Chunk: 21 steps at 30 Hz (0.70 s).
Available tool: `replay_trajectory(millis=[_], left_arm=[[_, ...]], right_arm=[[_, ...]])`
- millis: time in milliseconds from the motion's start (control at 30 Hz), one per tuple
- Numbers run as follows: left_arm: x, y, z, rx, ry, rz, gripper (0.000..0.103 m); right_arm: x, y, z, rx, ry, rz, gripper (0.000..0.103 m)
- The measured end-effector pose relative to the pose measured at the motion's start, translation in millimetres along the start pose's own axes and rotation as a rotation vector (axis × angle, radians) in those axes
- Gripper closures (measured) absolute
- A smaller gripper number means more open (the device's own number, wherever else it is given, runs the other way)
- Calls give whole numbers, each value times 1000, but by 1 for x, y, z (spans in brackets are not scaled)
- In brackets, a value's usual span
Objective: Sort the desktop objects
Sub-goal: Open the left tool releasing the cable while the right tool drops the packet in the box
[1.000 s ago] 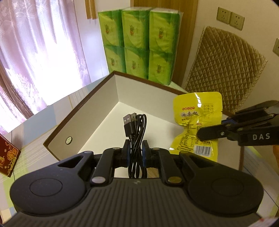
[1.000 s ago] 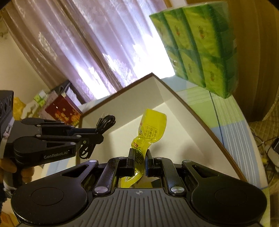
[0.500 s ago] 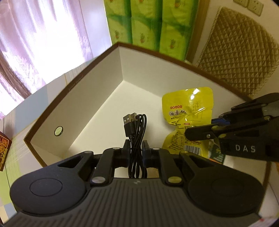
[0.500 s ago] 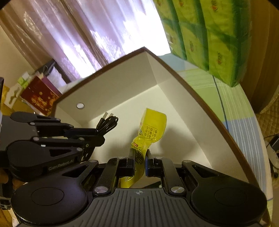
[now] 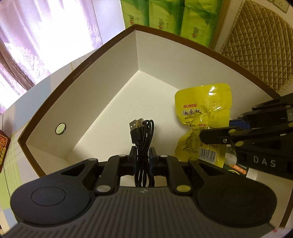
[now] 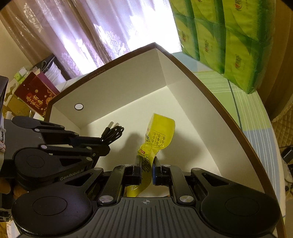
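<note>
My left gripper is shut on a coiled black USB cable, whose plugs stick up above the pads. It hangs over the inside of a white box with a brown rim. My right gripper is shut on a yellow snack packet, also held over the box. In the left wrist view the packet and the right gripper show at the right. In the right wrist view the left gripper with the cable shows at the left.
A stack of green tissue packs stands behind the box. A quilted chair back is at the right. A red printed box sits left of the white box. A small green package lies under the right gripper.
Both grippers have sunk and tipped down toward the box's floor, each still holding its object. The box now fills more of both views.
</note>
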<state>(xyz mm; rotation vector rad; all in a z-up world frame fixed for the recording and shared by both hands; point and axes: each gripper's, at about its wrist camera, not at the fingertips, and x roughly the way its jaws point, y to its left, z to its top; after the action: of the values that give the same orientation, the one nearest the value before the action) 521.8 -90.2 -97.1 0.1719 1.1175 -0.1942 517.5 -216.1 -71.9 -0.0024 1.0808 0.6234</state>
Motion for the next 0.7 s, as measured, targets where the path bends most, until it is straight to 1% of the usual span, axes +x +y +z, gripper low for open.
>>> replay_trajectory(millis=[133,167,200,233,267,300,333,400,500,600,700], left_arm=[[2,4,1,-25,11,13,92],[1,5,2,-32,12,11,92],[0,6,2,-36,9,12,89],[-1,7,2,-36,6,14,83],[-2,7,2,-33,1,17,81],[-4,7,2,-26,-3,22,77],[-6,7,1,-19,-6,27,73],[-9,8,0,-15,-10,24,71],[-16,9,-3,-10,-19,27,64],[-27,11,-7,-5,-40,24,59],[-42,12,-13,0,-65,26,52]], right_arm=[[2,5,0,-55,-12,-32,95],[2,7,-1,-77,-14,-46,89],[2,9,-1,-97,-16,-61,81],[1,10,-2,-114,-18,-69,54],[-1,11,-3,-127,-31,-74,30],[-4,11,-5,-137,-49,-78,27],[-7,12,-6,-145,-56,-74,27],[-10,11,-8,-148,-29,-63,27],[-17,10,-13,-155,-4,-50,25],[-28,13,-20,-186,-9,-56,21],[-40,16,-26,-202,-23,-57,17]])
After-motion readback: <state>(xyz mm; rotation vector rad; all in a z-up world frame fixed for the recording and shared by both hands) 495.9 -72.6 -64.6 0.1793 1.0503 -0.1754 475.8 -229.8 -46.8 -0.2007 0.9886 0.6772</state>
